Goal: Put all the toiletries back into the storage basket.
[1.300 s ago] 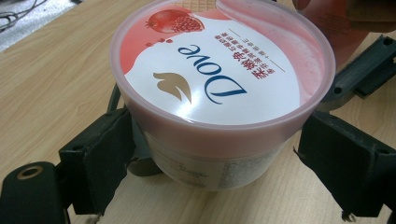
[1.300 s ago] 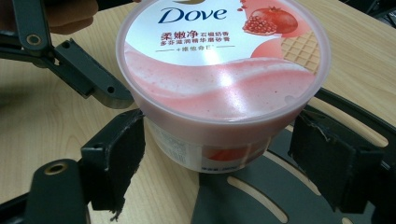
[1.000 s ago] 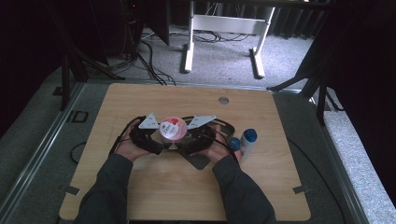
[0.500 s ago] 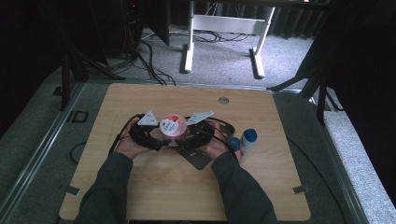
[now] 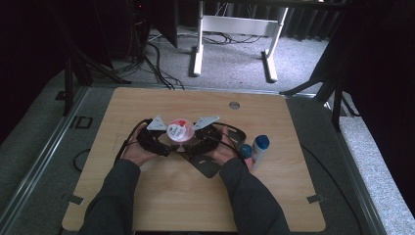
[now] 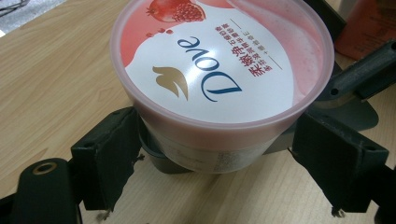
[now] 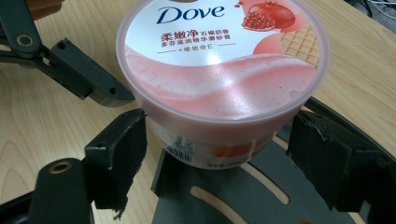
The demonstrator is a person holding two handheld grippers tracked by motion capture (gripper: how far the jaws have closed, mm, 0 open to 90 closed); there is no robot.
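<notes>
A pink Dove tub point(image 5: 179, 129) with a pomegranate lid sits mid-table between both hands. My left gripper point(image 5: 170, 142) comes at it from the left and my right gripper point(image 5: 193, 141) from the right. In the left gripper view the tub point(image 6: 219, 70) sits between the jaws of the left gripper point(image 6: 217, 158). Those jaws have just been closing, and their pads point(image 6: 114, 154) now rest against its sides under the lid rim. In the right gripper view the right gripper point(image 7: 217, 158) clasps the tub point(image 7: 219, 70) the same way.
A black slotted plate point(image 5: 208, 166) lies on the wooden table point(image 5: 147, 205) under and in front of the tub. A blue-capped white bottle point(image 5: 259, 147) and a small blue round thing point(image 5: 244, 151) stand just right of the right hand. A round hole point(image 5: 234, 105) lies farther back.
</notes>
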